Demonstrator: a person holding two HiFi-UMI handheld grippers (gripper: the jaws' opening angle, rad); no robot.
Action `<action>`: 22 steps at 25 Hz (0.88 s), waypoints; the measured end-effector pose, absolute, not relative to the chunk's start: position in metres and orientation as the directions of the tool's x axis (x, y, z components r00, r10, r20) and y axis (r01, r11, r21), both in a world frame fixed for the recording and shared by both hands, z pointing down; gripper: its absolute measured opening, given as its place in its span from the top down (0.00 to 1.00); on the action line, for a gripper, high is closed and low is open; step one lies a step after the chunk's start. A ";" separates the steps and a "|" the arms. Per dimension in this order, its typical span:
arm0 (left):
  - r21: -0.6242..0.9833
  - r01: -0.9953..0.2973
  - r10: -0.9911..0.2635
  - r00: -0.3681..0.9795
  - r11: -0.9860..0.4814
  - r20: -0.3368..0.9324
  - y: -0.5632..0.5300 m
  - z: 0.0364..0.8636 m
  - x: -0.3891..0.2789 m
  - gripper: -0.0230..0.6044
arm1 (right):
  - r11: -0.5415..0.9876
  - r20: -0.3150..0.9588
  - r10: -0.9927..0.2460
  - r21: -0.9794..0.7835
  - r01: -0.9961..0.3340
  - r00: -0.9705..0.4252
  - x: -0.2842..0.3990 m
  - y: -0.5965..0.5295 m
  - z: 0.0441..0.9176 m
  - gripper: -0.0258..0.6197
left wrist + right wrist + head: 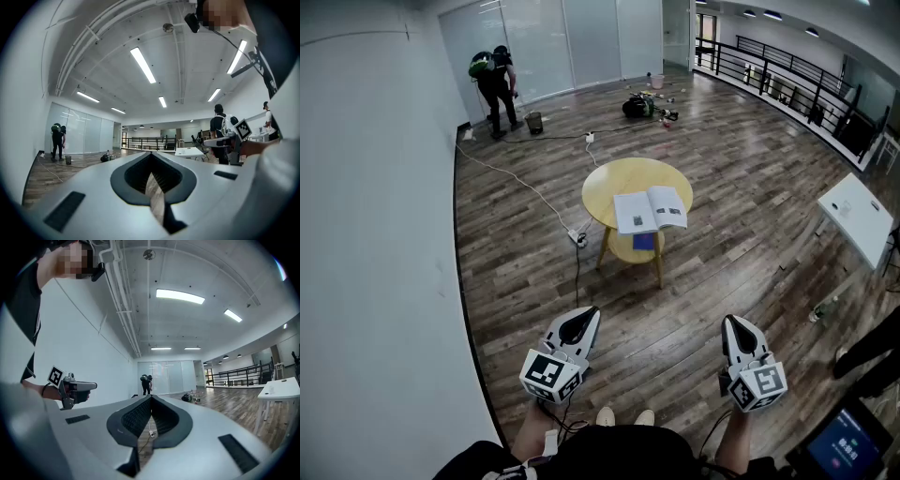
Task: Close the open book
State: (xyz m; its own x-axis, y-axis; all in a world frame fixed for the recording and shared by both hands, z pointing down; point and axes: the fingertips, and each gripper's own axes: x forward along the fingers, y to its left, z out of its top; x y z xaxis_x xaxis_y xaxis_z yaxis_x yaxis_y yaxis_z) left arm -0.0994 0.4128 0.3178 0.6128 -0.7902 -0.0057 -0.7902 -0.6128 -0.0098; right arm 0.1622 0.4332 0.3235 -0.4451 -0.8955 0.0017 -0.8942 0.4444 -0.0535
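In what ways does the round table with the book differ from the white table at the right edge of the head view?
The round table is yellow; the white table is rectangular. The round table bears an open book; the white table shows no book. Both stand on the wood floor.

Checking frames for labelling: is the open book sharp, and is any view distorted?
Head view: open book small but sharp, evenly lit, left wall bowed. Left gripper view: strong fisheye, dark corners. Right gripper view: the same, ceiling light bright.
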 end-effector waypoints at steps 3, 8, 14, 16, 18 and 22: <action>-0.012 -0.789 -0.789 0.614 -0.614 -0.004 0.412 0.319 -0.099 0.97 | 0.442 -0.004 -0.897 -0.055 -0.895 -0.443 0.163 0.432 0.324 0.96; -0.015 -0.789 -0.789 0.615 -0.615 0.002 0.405 0.319 -0.089 0.97 | 0.446 -0.006 -0.895 -0.061 -0.893 -0.447 0.171 0.427 0.326 0.96; -0.021 -0.795 -0.795 0.607 -0.607 0.005 0.400 0.321 -0.076 0.97 | 0.459 -0.010 -0.888 -0.064 -0.886 -0.460 0.183 0.418 0.329 0.96; -0.020 -0.800 -0.800 0.599 -0.600 0.010 0.399 0.324 -0.071 0.97 | 0.465 -0.005 -0.885 -0.067 -0.883 -0.466 0.187 0.416 0.331 0.96; -0.022 -0.804 -0.804 0.594 -0.595 0.016 0.399 0.327 -0.063 0.97 | 0.468 0.002 -0.883 -0.072 -0.881 -0.469 0.191 0.414 0.332 0.96; -0.031 -0.802 -0.802 0.596 -0.597 0.022 0.395 0.327 -0.044 0.97 | 0.484 0.000 -0.874 -0.092 -0.870 -0.486 0.199 0.411 0.333 0.96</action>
State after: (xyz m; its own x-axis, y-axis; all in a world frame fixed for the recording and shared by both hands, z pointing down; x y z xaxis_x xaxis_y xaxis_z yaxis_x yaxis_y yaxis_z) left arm -0.0437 0.3947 0.3273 0.5964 -0.8024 0.0218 -0.8018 -0.5968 -0.0311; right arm 0.1991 0.4115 0.3331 -0.4862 -0.8739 -0.0003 -0.8701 0.4841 -0.0925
